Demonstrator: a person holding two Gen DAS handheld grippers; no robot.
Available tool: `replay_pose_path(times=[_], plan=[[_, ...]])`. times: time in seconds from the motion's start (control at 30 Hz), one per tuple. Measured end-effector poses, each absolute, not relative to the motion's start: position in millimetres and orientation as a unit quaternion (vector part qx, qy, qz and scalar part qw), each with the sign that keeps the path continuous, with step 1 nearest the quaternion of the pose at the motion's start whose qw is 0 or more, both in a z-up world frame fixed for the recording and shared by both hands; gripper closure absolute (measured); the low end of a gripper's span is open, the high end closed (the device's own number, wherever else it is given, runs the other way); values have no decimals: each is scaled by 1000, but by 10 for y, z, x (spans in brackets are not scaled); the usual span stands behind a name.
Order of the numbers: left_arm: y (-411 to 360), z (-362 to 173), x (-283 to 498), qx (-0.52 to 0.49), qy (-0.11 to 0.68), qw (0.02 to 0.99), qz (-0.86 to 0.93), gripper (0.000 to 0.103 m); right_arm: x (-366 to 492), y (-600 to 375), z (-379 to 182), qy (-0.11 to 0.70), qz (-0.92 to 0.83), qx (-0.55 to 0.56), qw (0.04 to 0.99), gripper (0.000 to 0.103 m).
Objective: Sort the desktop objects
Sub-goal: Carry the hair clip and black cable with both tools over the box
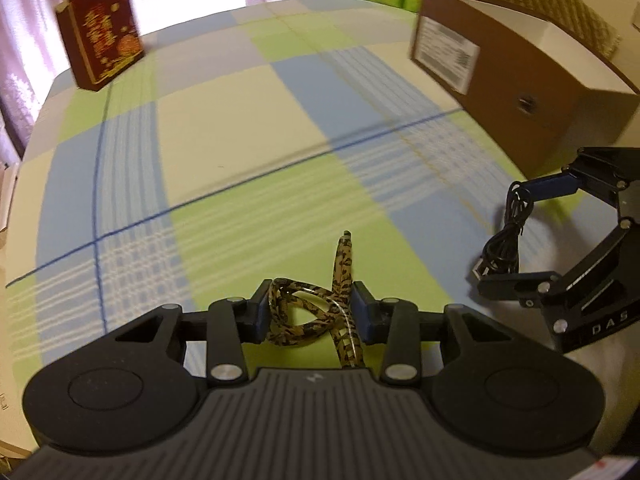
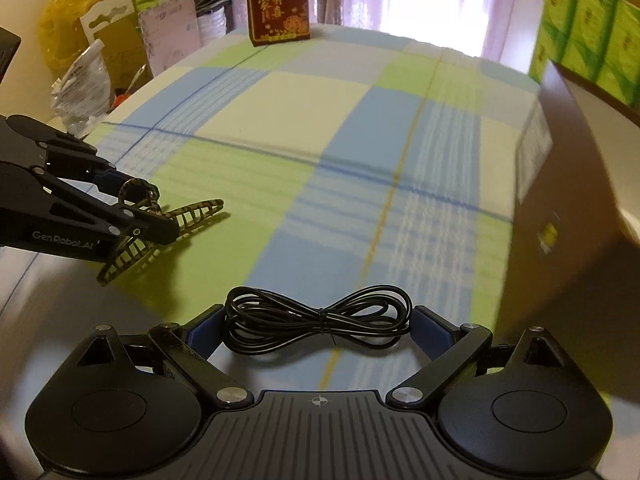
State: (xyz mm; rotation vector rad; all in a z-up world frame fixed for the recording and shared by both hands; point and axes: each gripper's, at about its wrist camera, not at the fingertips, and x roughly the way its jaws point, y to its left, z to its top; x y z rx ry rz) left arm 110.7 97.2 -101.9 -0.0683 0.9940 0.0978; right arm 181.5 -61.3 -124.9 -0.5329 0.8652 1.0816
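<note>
While the left wrist view looks out over a checked tablecloth [image 1: 224, 128] of blue, green and cream, the left gripper [image 1: 310, 312] sits at six o'clock with its blue-padded fingers pinching a tortoiseshell hair claw [image 1: 316, 312], whose patterned prong pokes up toward twelve. At three o'clock the right gripper [image 1: 532, 232] reaches in from the edge, a bundled black cable [image 1: 506, 240] caught between its fingers. A brown cardboard box [image 1: 520, 88] with a white label stands at two o'clock, and a dark red gift box [image 1: 102, 26] stands upright at eleven, well apart from both tools.

Where the right wrist view takes over, the right gripper [image 2: 320, 328] is at six o'clock, its fingers set fairly wide yet touching both ends of the tied cable [image 2: 320, 322] coil, holding it above the cloth [image 2: 288, 104]. At nine o'clock the left gripper [image 2: 144, 208] clamps the hair claw [image 2: 176, 220], its toothed halves splayed just over the green square. The red gift box [image 2: 279, 4] stands at twelve, the brown box [image 2: 568, 184] fills three o'clock, and green packages [image 2: 588, 32] sit at one.
</note>
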Motion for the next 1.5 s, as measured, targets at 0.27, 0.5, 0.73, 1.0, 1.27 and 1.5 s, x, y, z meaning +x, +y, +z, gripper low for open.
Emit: replay_pose_path(times=[0.27, 0.5, 0.73, 1.0, 1.27, 1.5], plan=[[587, -803, 1073, -32, 461, 887, 11, 68, 1885, -1096, -1047, 403, 470, -217, 754, 9], [200, -608, 1120, -30, 441, 897, -20, 68, 1951, -1467, -901, 412, 457, -195, 763, 9], [-174, -513, 1222, -18, 435, 900, -36, 68, 2065, -1813, -786, 428, 443, -184, 766, 9], [-556, -408, 1380, -5, 426, 903, -51, 68, 2301, -2214, -740, 442, 417, -172, 775, 9], [-883, -260, 1573, 1, 408, 911, -67, 68, 2566, -2550, -631, 450, 410, -162, 777, 9], [-1122, 11, 1860, 3, 374, 924, -84, 68, 2910, -2793, -249, 427, 424, -139, 787, 9]])
